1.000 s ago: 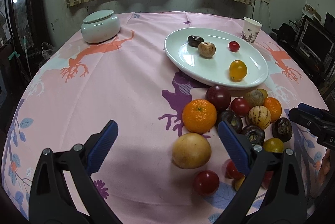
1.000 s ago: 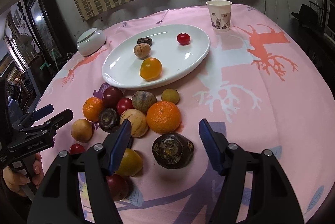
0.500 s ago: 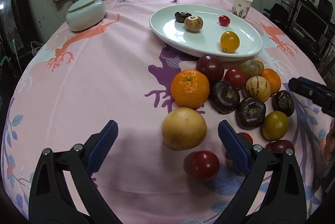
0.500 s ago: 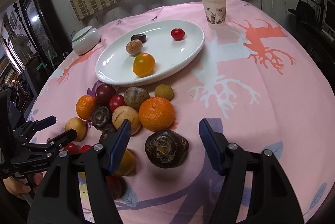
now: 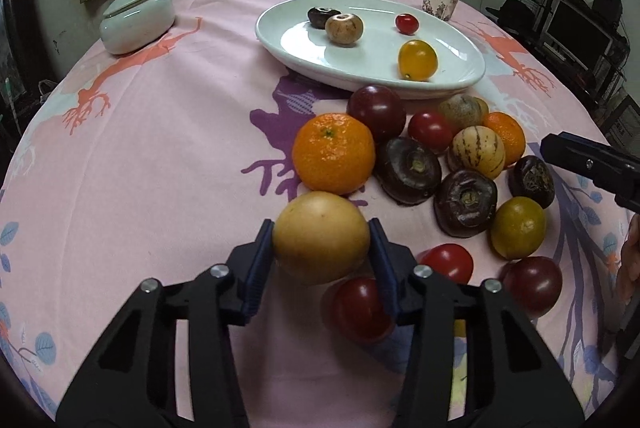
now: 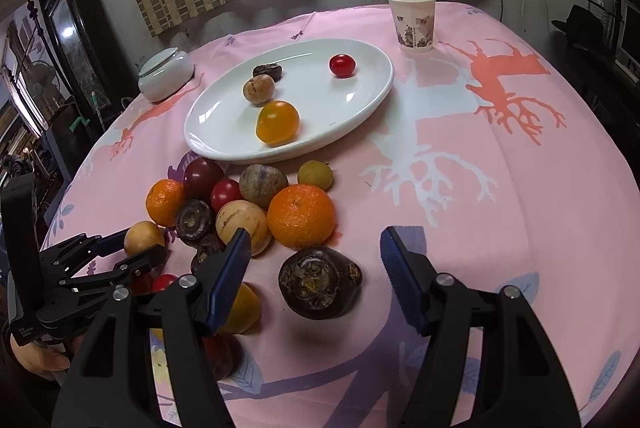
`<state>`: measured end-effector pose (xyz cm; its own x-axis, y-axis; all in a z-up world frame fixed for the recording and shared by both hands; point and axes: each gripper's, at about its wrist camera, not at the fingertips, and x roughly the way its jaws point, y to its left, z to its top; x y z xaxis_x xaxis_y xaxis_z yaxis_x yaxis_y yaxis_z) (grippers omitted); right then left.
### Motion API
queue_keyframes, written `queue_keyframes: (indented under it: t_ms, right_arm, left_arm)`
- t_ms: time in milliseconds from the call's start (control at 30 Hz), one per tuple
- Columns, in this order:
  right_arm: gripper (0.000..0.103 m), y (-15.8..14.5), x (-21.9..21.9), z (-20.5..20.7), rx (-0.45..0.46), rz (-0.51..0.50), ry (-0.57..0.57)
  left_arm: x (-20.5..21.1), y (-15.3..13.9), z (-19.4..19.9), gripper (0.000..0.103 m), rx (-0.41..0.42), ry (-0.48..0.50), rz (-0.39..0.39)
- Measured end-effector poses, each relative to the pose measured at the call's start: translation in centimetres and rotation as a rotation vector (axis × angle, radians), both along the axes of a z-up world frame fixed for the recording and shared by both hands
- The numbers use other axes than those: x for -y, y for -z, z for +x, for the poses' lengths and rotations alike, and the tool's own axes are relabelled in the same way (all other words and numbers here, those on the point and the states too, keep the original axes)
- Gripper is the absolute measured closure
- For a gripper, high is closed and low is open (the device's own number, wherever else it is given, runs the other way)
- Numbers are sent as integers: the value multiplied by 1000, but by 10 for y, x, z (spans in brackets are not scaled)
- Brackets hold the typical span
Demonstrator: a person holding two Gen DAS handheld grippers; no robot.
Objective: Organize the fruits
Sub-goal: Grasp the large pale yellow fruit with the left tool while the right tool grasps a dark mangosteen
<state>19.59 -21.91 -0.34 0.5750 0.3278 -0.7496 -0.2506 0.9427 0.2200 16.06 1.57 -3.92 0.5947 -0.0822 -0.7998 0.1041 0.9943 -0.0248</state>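
My left gripper is shut on a round tan-yellow fruit at the near edge of a pile of fruit on the pink tablecloth; it also shows in the right wrist view. An orange lies just behind it. My right gripper is open, its blue pads on either side of a dark purple fruit without touching it. A white oval plate farther back holds a yellow tomato, a brown fruit, a dark fruit and a small red tomato.
A paper cup stands behind the plate on the right. A pale green lidded jar stands at the back left. Red tomatoes, dark plums and a second orange lie packed in the pile. Dark furniture surrounds the round table.
My left gripper moved forward and closed on the tan-yellow fruit. My right gripper stayed open around the dark purple fruit, shifting only slightly.
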Motion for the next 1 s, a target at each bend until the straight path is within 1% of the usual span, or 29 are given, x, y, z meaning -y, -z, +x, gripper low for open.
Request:
queue_keyframes:
  t_ms: [100,167,200,233,300,400,567,667,733,767,800,900,1000]
  right_arm:
    - [35,-2,-3,-1,1,-50,-8]
    - [35,-8,-4,-5,49,-133,-1]
    - [35,-10,-5,-7,65,-179,-22]
    - [35,-10,-6,-9,60,-211,-60]
    - [35,-5,-7,-11,20,-242,-115]
    - [35,4,-7,-10,1,-280,-112]
    - [35,17,-20,-13,-33,-284,-175]
    - [36,27,-23,-9,-59,-287,-164]
    - [36,32,-24,-6,-56,-269,-152]
    - [37,32,-25,-5,-47,-264,-145]
    - [51,33,-26,-4,-44,-257,-149]
    - [53,33,-30,-6,-29,-274,-147]
    - [53,30,-30,-6,-28,-259,-148]
  left_arm:
    - [0,-4,-2,56,22,-17,32]
    - [-5,-7,-1,56,35,-39,26]
    - [-7,-8,0,56,36,-49,22]
    - [-10,-8,0,56,33,-57,22]
    - [-13,-5,3,56,16,-66,16]
    - [-15,-1,5,56,-7,-69,2]
    - [-15,1,5,56,-5,-68,5]
    - [-15,2,5,56,-1,-68,11]
    - [-14,1,5,56,2,-67,13]
    - [-14,1,4,56,3,-66,14]
    - [-14,2,5,55,2,-67,12]
    - [-16,2,6,55,-9,-73,-8]
    - [-21,3,7,55,-24,-81,-48]
